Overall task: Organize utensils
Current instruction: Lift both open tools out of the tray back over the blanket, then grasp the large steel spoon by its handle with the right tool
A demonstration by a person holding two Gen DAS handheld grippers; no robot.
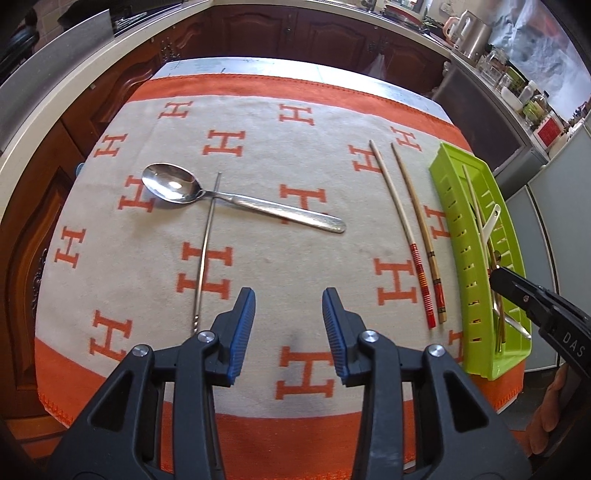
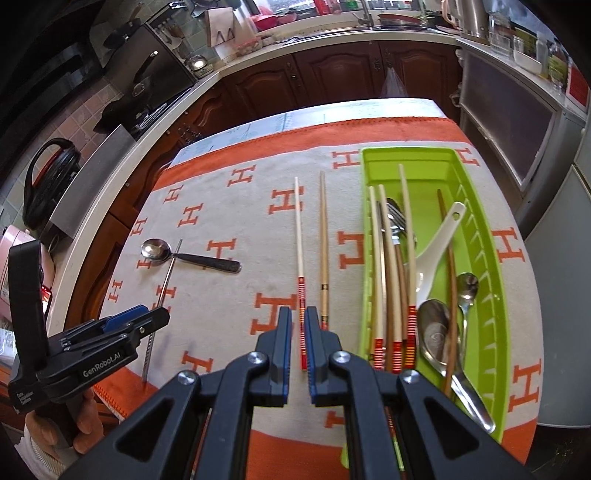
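A large metal spoon (image 1: 229,197) lies on the H-patterned cloth (image 1: 280,258), its neck resting across a thin metal chopstick (image 1: 205,251). To the right, a red-striped chopstick (image 1: 402,229) and a plain wooden one (image 1: 421,236) lie side by side next to the green tray (image 1: 458,236). My left gripper (image 1: 288,295) hovers open over bare cloth with nothing between its pads. The right gripper (image 2: 298,314) is shut and holds nothing. The red-striped chopstick (image 2: 300,258) shows on the cloth through the slit between its fingers. The tray (image 2: 406,152) holds several chopsticks, a fork, a white ceramic spoon (image 2: 439,236) and metal spoons (image 2: 436,332).
Dark wooden cabinets (image 2: 332,77) and a pale counter (image 1: 48,110) run round the table's far and left sides. Appliances (image 1: 469,33) stand at the back right, and a grey cabinet (image 2: 561,280) is close to the tray's right. A person's hand (image 2: 85,432) holds the left gripper (image 2: 159,315).
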